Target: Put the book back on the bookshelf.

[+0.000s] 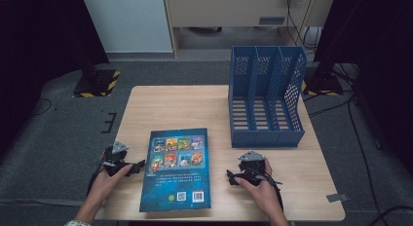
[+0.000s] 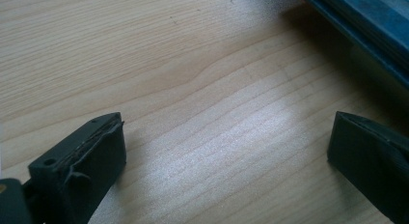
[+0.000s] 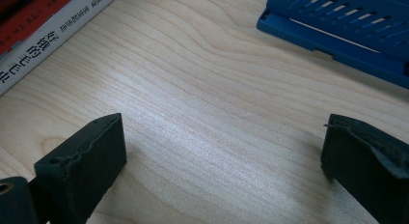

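A glossy, flat blue book lies on the pale wood-grain tabletop. Beside it stands a perforated blue plastic file rack. Left gripper and right gripper rest with fingers released, grey carpet below.

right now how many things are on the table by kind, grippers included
book: 1
blue file rack, three slots: 1
grippers: 2, the left gripper and the right gripper, each in a hand, fingers open on bare wood
total: 4

Light wooden table with flat blue book, blue file rack.
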Action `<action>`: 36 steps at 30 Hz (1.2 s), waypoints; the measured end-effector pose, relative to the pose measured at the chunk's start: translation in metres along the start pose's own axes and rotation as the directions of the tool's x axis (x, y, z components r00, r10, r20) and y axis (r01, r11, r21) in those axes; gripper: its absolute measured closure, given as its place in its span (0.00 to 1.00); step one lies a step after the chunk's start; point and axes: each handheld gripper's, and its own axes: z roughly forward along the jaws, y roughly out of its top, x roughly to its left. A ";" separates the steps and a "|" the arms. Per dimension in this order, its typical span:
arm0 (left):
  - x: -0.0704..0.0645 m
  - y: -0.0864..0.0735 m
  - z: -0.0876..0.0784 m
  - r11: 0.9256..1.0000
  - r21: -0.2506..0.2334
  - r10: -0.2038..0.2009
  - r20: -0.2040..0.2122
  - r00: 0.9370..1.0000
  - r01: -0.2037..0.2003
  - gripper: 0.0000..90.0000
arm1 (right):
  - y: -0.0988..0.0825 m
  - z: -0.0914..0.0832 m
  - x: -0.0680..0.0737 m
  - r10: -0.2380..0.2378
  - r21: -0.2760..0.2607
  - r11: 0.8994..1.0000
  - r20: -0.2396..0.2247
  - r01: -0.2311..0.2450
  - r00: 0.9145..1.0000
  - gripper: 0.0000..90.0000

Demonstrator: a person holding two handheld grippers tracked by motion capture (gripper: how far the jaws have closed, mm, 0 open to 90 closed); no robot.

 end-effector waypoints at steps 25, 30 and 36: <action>0.000 0.005 -0.028 0.998 -0.064 -0.024 0.042 0.999 0.027 0.03 | 0.009 -0.014 0.011 -0.061 -0.029 0.998 -0.012 0.060 0.998 0.09; -0.012 0.010 -0.042 0.995 -0.095 -0.016 0.061 0.998 0.022 0.03 | 0.013 -0.021 0.019 -0.077 -0.064 0.995 -0.040 0.074 0.996 0.10; -0.029 0.013 -0.046 0.996 -0.084 -0.007 0.106 0.994 0.016 0.04 | 0.023 -0.027 0.037 -0.101 -0.123 0.989 -0.110 0.087 0.989 0.10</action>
